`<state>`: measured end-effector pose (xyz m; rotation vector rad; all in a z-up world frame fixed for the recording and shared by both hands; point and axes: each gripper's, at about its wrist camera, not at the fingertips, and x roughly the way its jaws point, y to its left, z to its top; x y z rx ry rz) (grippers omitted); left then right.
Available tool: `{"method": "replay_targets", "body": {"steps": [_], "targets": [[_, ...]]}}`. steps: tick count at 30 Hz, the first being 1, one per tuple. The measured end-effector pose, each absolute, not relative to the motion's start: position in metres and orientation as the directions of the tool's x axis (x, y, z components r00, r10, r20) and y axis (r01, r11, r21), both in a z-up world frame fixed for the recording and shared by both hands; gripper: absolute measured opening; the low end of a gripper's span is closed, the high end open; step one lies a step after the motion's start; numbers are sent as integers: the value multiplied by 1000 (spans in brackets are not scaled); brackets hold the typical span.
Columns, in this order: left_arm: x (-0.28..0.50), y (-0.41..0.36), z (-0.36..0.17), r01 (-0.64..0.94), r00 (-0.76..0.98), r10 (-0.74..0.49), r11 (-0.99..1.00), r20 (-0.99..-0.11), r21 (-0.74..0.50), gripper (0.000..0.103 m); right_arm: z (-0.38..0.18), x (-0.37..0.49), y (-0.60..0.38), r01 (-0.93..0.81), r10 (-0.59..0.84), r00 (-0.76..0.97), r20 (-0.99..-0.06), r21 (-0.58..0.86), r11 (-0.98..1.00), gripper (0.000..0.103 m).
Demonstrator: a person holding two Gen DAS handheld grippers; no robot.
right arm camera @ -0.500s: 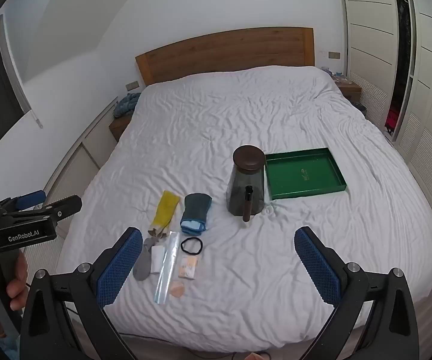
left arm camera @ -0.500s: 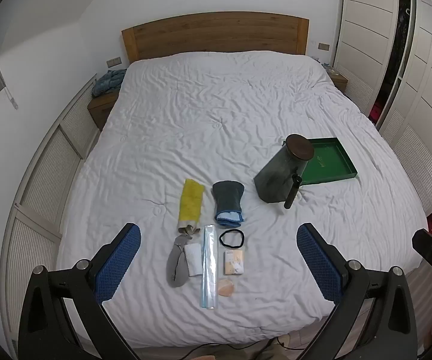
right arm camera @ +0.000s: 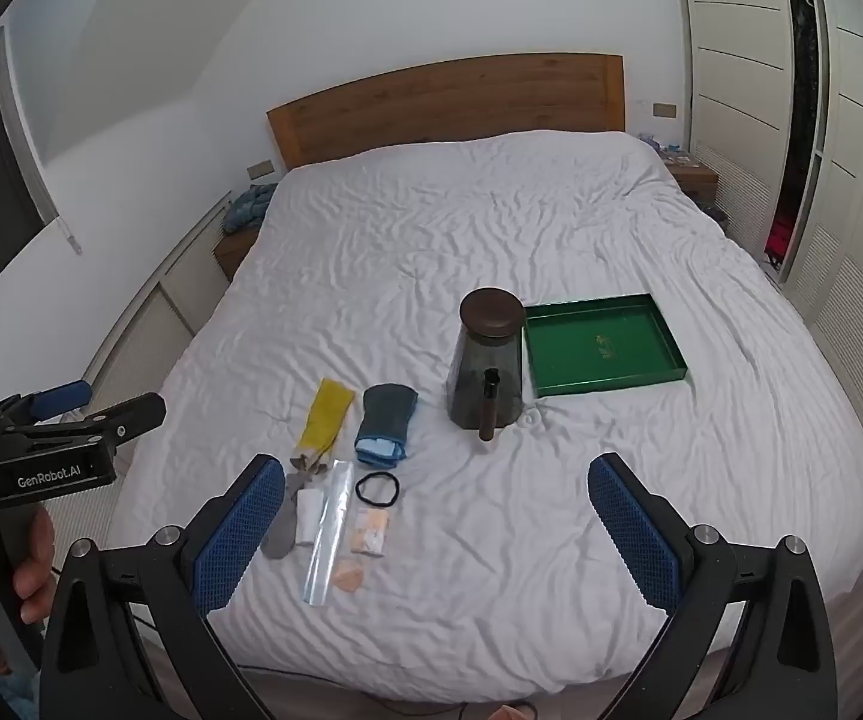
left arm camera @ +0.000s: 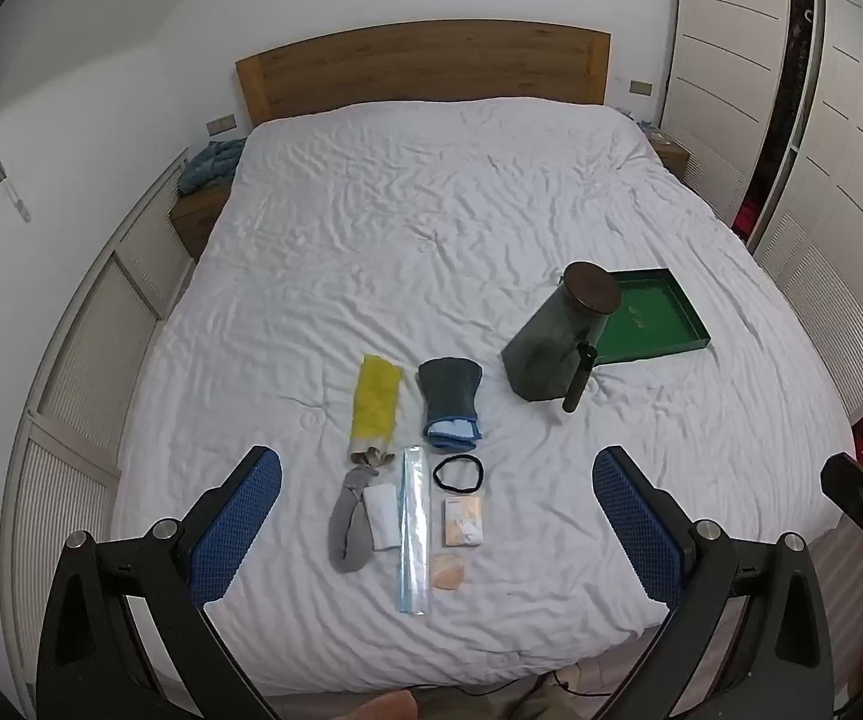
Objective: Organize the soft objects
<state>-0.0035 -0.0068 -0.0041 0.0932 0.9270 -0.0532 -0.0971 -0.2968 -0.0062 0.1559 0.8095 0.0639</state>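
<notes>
My left claw [left arm camera: 436, 531] and my right claw [right arm camera: 436, 531] both hang spread wide and hold nothing, above the near edge of the bed [left arm camera: 431, 228]. Since half a second ago nothing has shifted: both claws keep their height and the things lie as they lay, so I judge the sorting not yet begun. Just beyond the left claw lies the cluster of soft things: a grey sock [left arm camera: 350, 525] with a small white pad [left arm camera: 382, 515] touching it, a clear plastic sleeve [left arm camera: 414, 528], a black hair band [left arm camera: 458, 472], a small packet [left arm camera: 463, 520] and a peach puff [left arm camera: 448, 570]. Farther off lie a yellow cloth [left arm camera: 376, 399] and a dark grey cloth [left arm camera: 450, 396] with blue at its near end. To the right stands a dark jar [right arm camera: 487, 360] with a brown lid, and just beside it, to its right, an empty green tray [right arm camera: 602, 342], the likely goal. The white cover is wrinkled but open on all sides, with free room to the right and far end; the bed's near edge drops just under my claws.
</notes>
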Motion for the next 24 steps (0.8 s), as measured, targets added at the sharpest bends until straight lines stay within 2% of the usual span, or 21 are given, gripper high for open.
{"method": "replay_targets", "body": {"steps": [24], "targets": [[-19, -39, -6, 72, 600, -3, 996, -800, 51, 102, 2, -96, -309, -46, 128, 671, -730, 132, 990, 103]]}}
